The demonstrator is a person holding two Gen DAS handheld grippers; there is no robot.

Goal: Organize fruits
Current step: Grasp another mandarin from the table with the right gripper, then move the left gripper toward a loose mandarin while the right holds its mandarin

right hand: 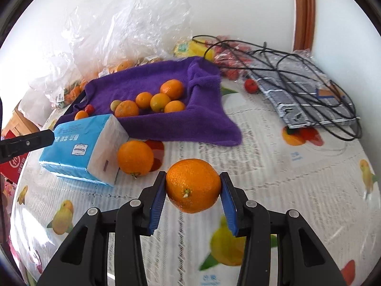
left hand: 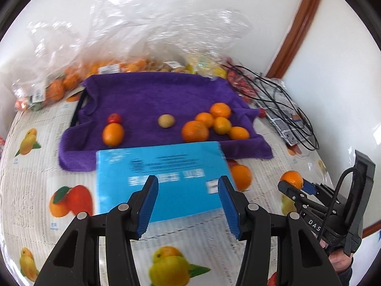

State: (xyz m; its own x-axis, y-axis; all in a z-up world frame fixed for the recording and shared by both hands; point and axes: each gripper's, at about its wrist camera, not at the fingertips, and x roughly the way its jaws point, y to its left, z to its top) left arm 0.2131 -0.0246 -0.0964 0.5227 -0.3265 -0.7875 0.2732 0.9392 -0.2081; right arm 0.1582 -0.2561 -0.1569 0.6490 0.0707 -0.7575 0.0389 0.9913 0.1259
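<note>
My right gripper (right hand: 193, 194) is shut on an orange (right hand: 193, 186), held above the fruit-print tablecloth; the left wrist view shows this gripper (left hand: 296, 187) and the orange (left hand: 292, 178) at right. My left gripper (left hand: 188, 191) is open above a blue tissue pack (left hand: 162, 178), touching nothing. A purple towel-lined tray (left hand: 152, 100) holds several oranges (left hand: 195, 131), a small red fruit (left hand: 114, 118) and a yellowish fruit (left hand: 166, 120). Another orange (right hand: 135, 157) lies on the cloth beside the tissue pack (right hand: 83, 147), in front of the tray (right hand: 204, 116).
Clear plastic bags (left hand: 133, 31) with more oranges and other fruit stand behind the tray against the wall. A striped packet with black cables (right hand: 307, 90) lies at the right. A small red fruit (right hand: 251, 85) sits by it. A wooden door frame (right hand: 306, 12) is at the back right.
</note>
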